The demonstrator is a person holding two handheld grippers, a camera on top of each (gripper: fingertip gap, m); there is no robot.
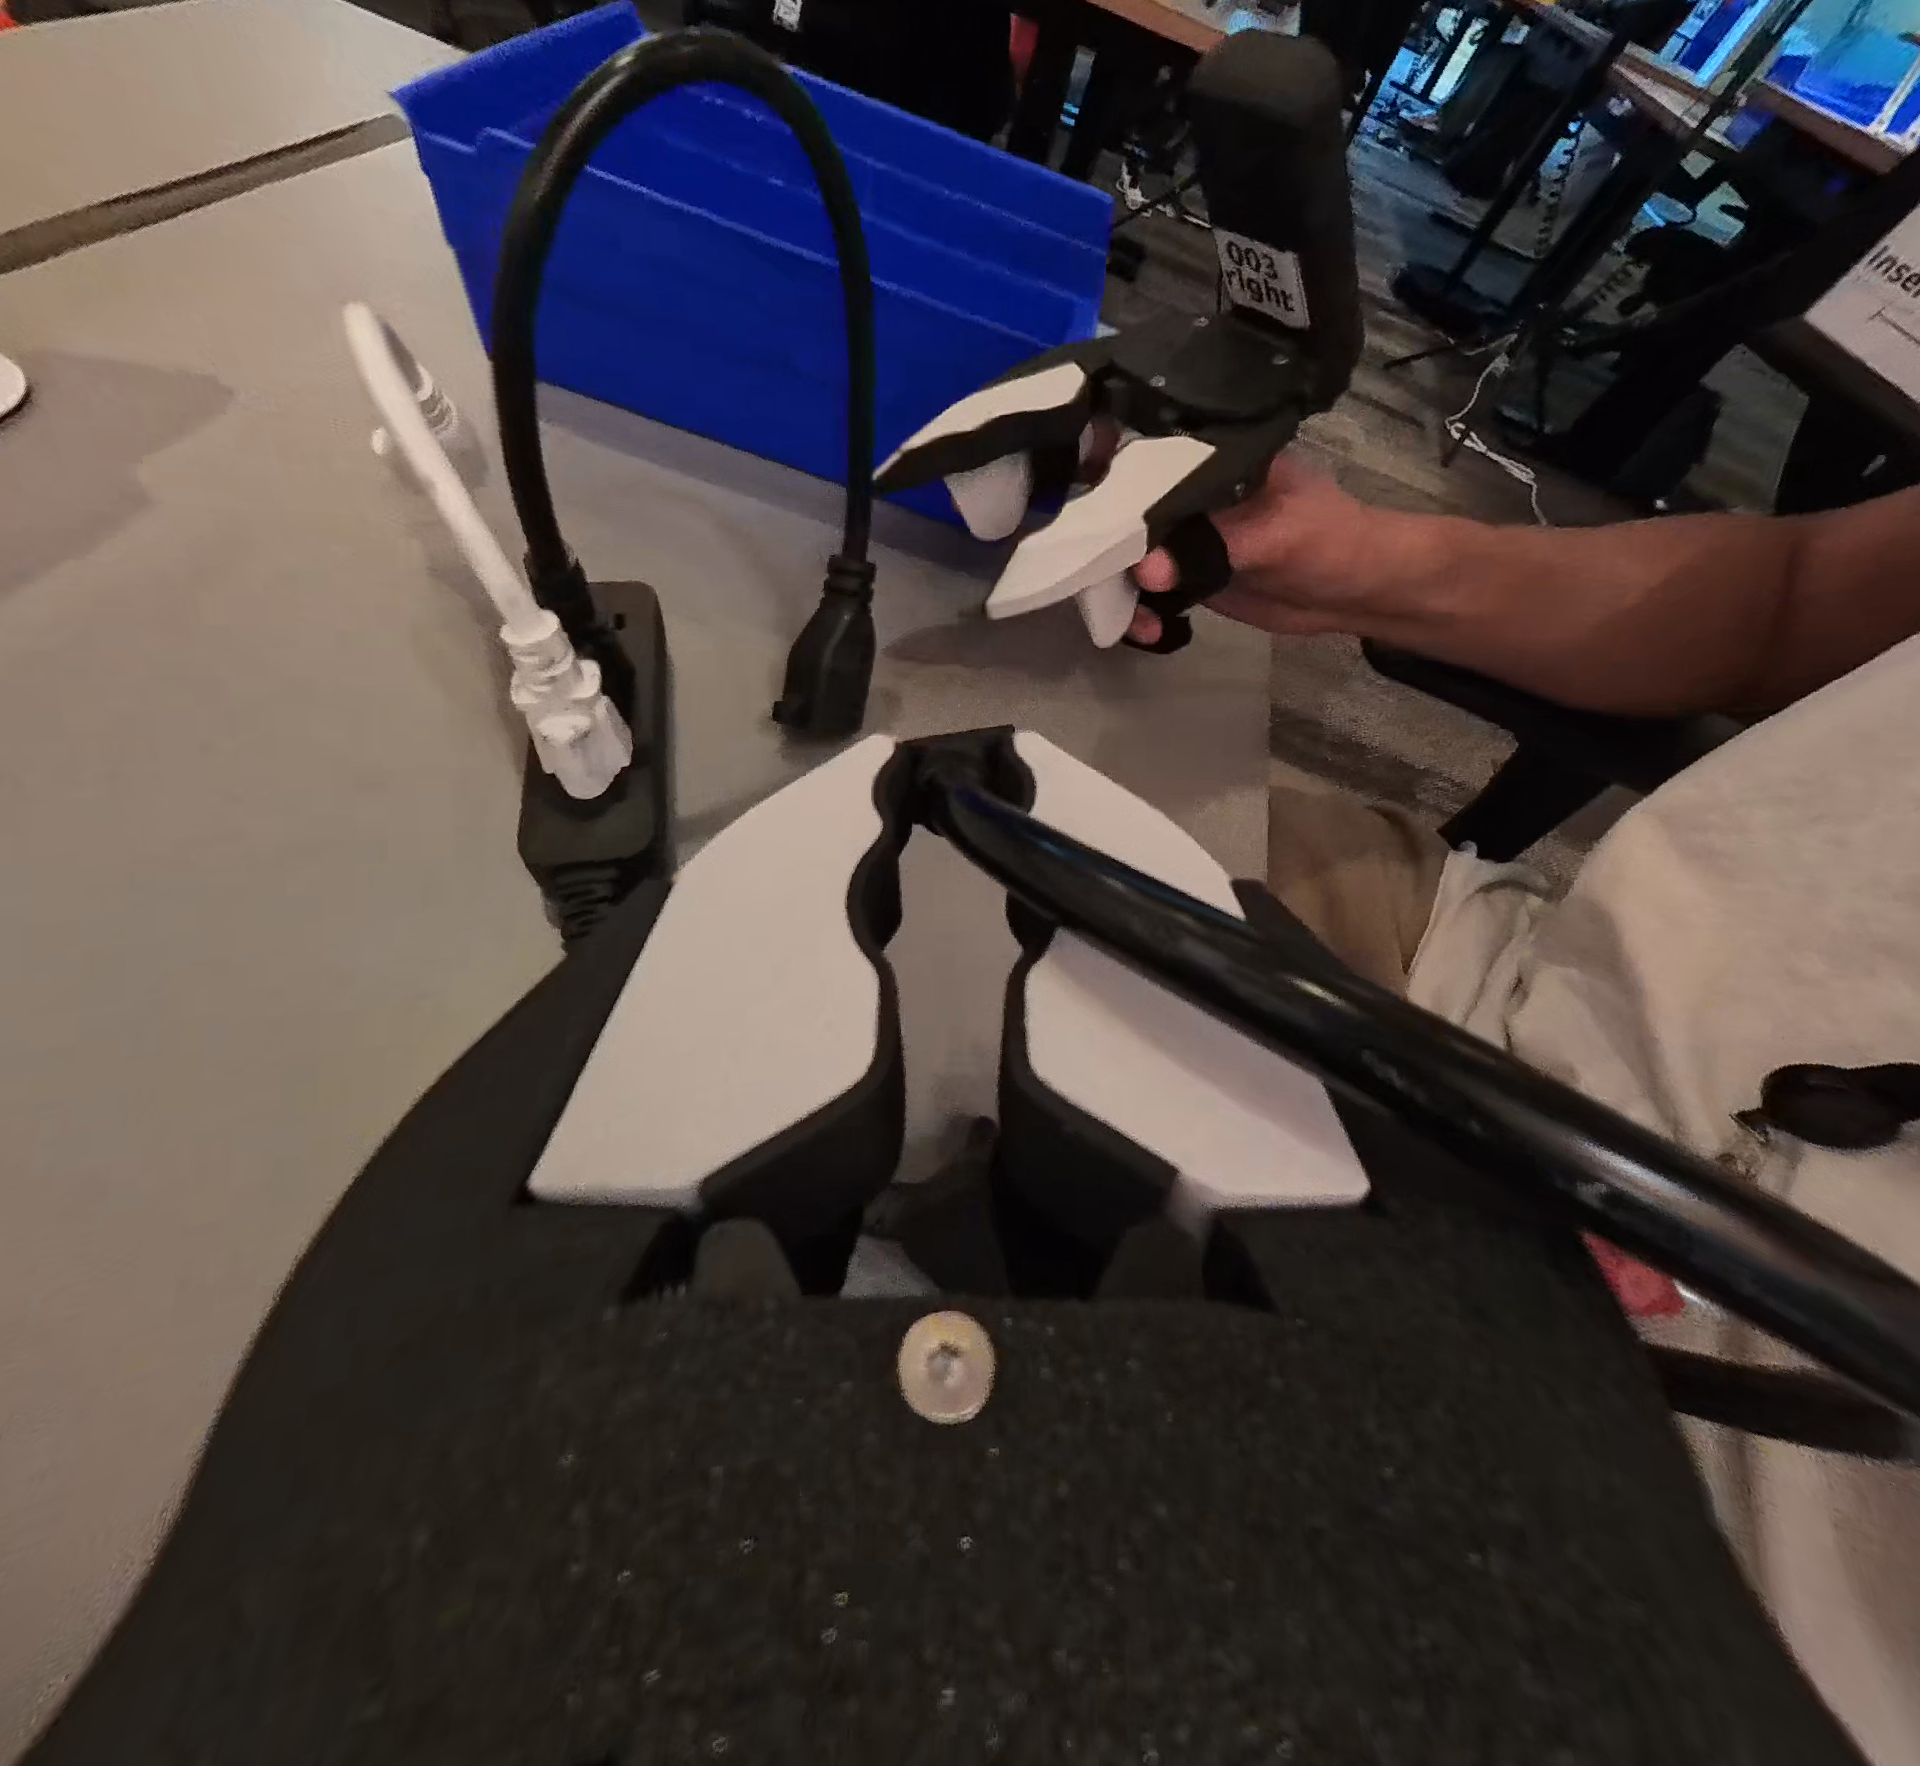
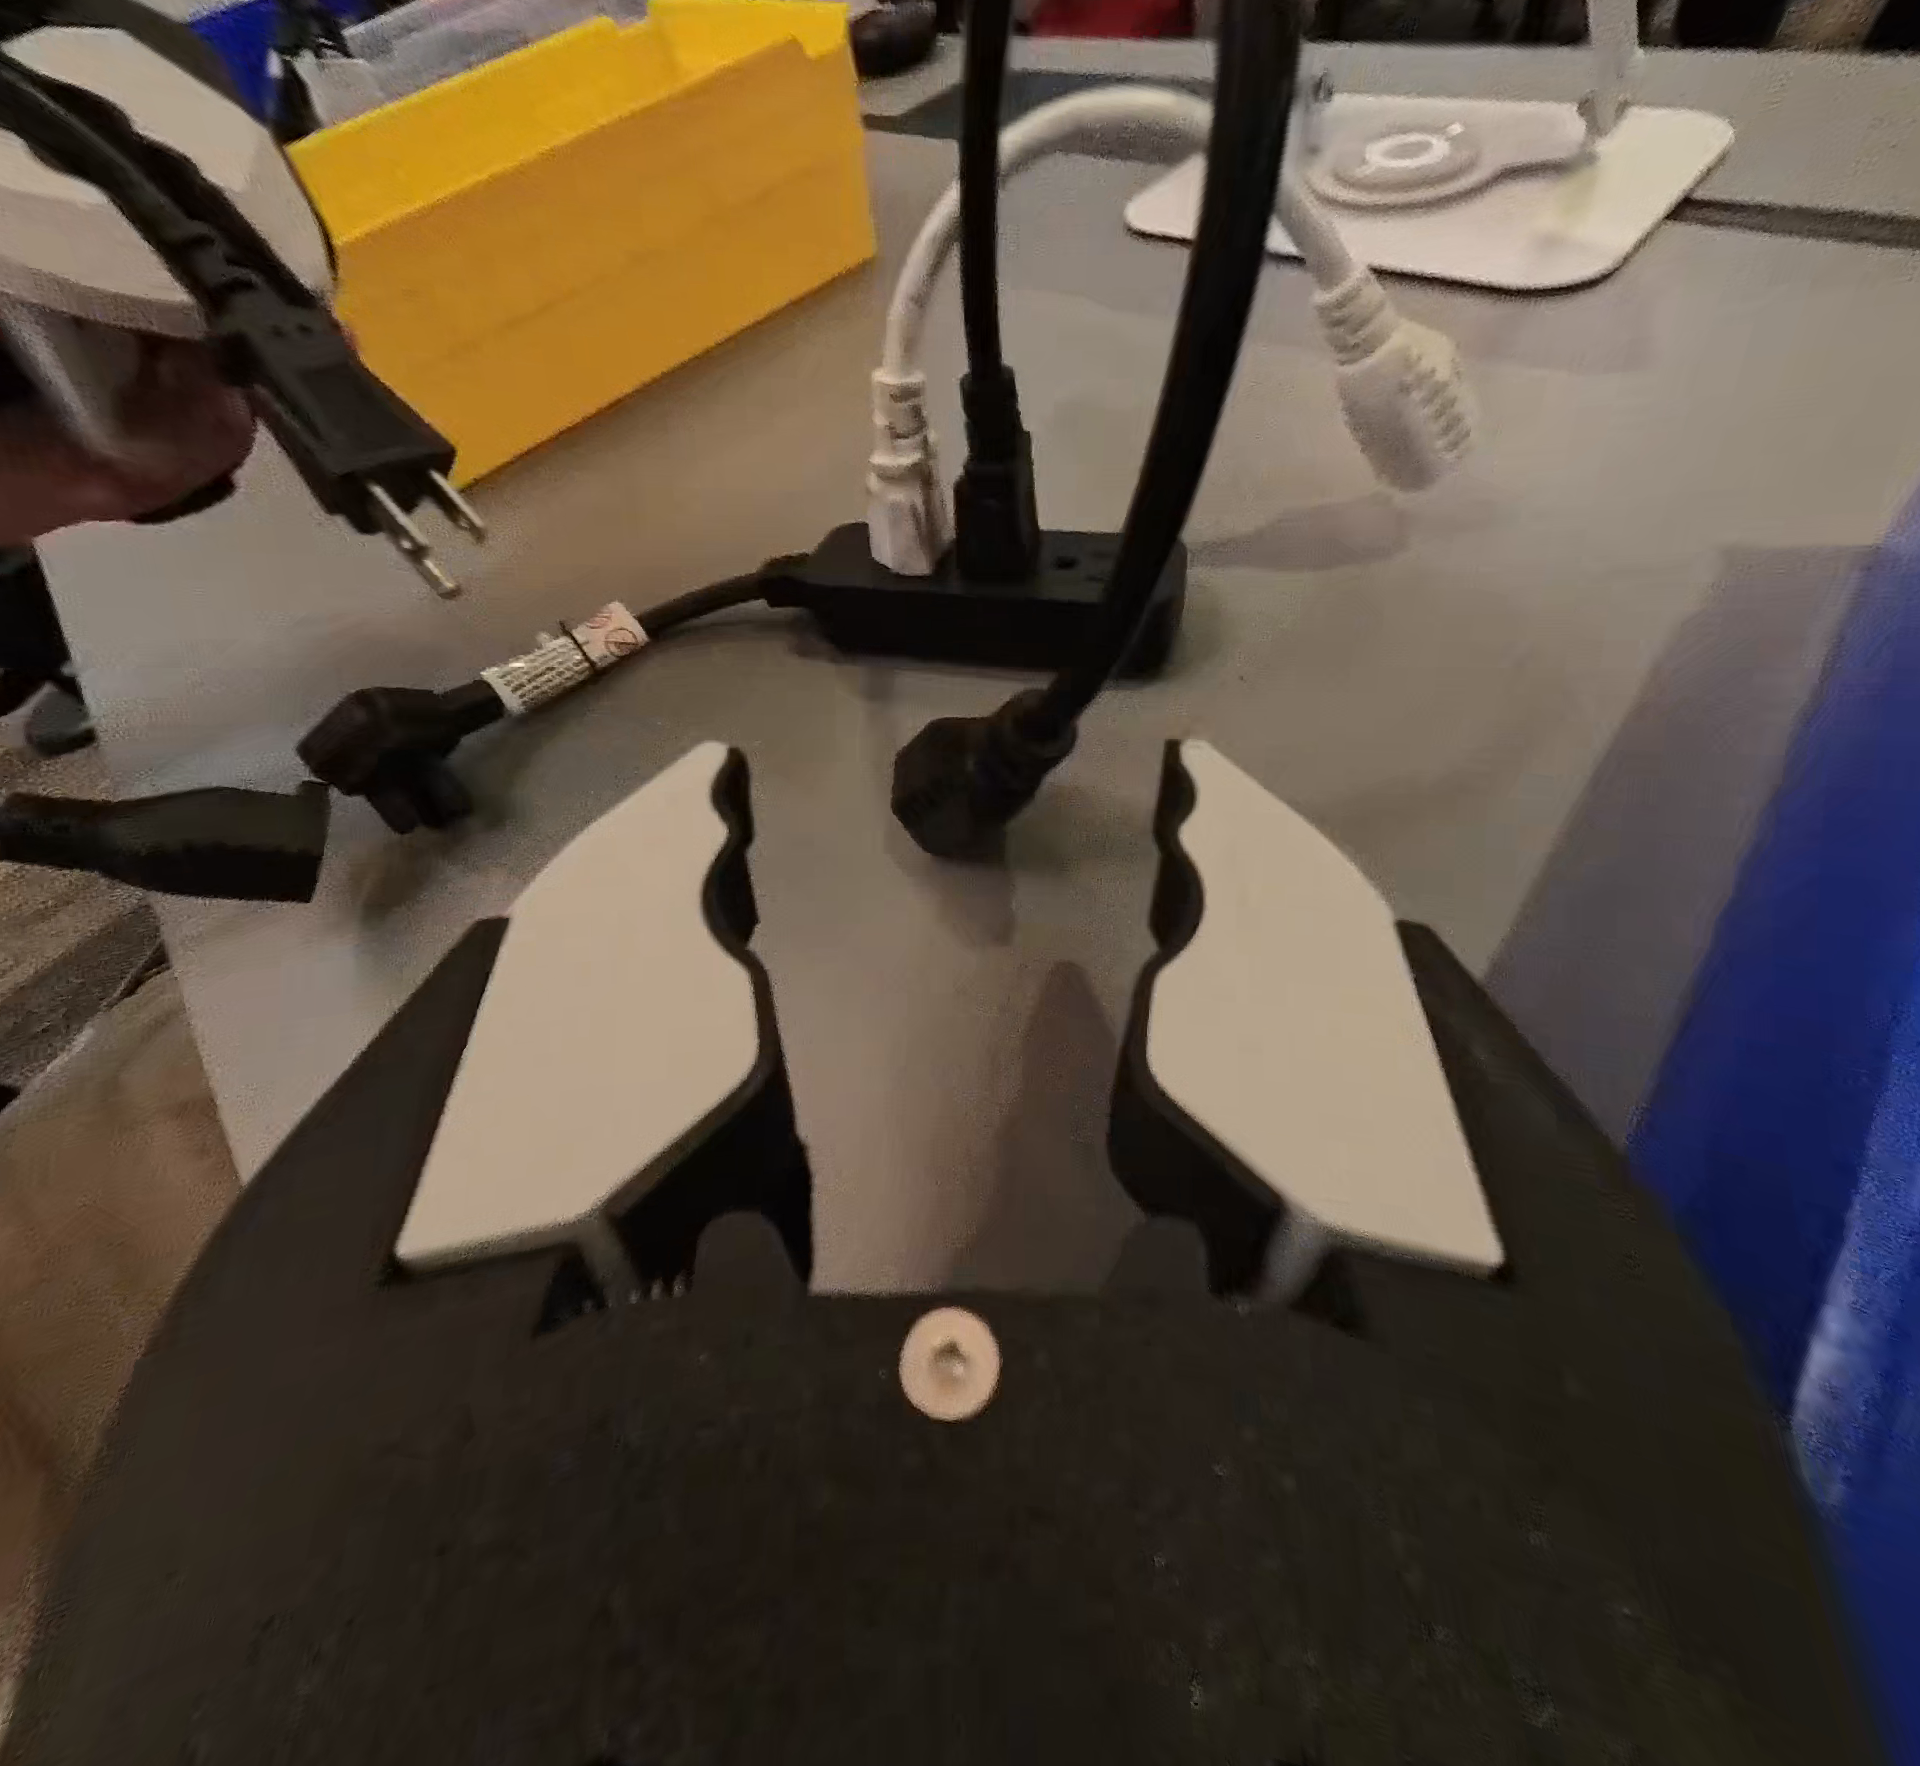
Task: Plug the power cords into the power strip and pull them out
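Left hand-held gripper (image 1: pixel 951 760) is clamped on a black plug (image 2: pixel 353 428), held raised above the desk (image 2: pixel 1455 677) left of the power strip (image 2: pixel 997 594), prongs angled down. Right hand-held gripper (image 2: pixel 951 781) hovers low with fingers apart, empty. Two plugs, one white (image 2: pixel 904 480) and one black (image 2: pixel 995 490), stand seated in the black strip on the desk.

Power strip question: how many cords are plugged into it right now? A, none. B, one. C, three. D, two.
D: on the black power strip a white plug and a black plug sit side by side, while the left gripper holds a third, three-prong plug in the air.
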